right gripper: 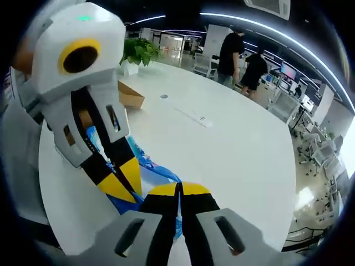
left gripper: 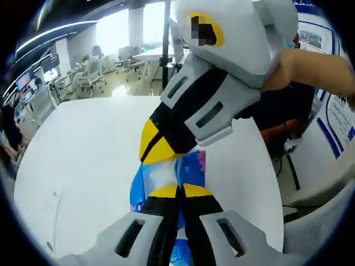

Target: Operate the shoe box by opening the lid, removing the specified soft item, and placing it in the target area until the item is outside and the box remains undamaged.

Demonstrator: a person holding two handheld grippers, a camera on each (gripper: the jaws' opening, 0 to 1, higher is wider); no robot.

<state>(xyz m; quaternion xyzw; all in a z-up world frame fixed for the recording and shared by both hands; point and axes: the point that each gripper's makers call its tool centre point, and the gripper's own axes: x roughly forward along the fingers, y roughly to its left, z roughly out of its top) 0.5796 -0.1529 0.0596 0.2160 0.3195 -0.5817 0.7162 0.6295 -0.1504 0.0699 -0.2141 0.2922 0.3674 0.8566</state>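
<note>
The soft item (left gripper: 191, 169) is a blue, white and pink printed pouch held above the white table (left gripper: 83, 160). In the left gripper view my left gripper (left gripper: 178, 191) is shut on its near edge, while my right gripper (left gripper: 155, 148) reaches down from the upper right, shut on the far edge. The right gripper view has my right gripper (right gripper: 178, 189) shut on the blue pouch (right gripper: 150, 166), and my left gripper (right gripper: 123, 180) pinches it from the left. A brown cardboard box (right gripper: 132, 95) lies on the table behind the left gripper, partly hidden by it.
A person's hand (left gripper: 297, 66) holds the right gripper. A potted plant (right gripper: 136, 51) and a power strip (right gripper: 191, 115) sit on the white table (right gripper: 233, 149). Two people (right gripper: 241, 58) stand at its far side. Office chairs (left gripper: 89, 75) stand beyond the table.
</note>
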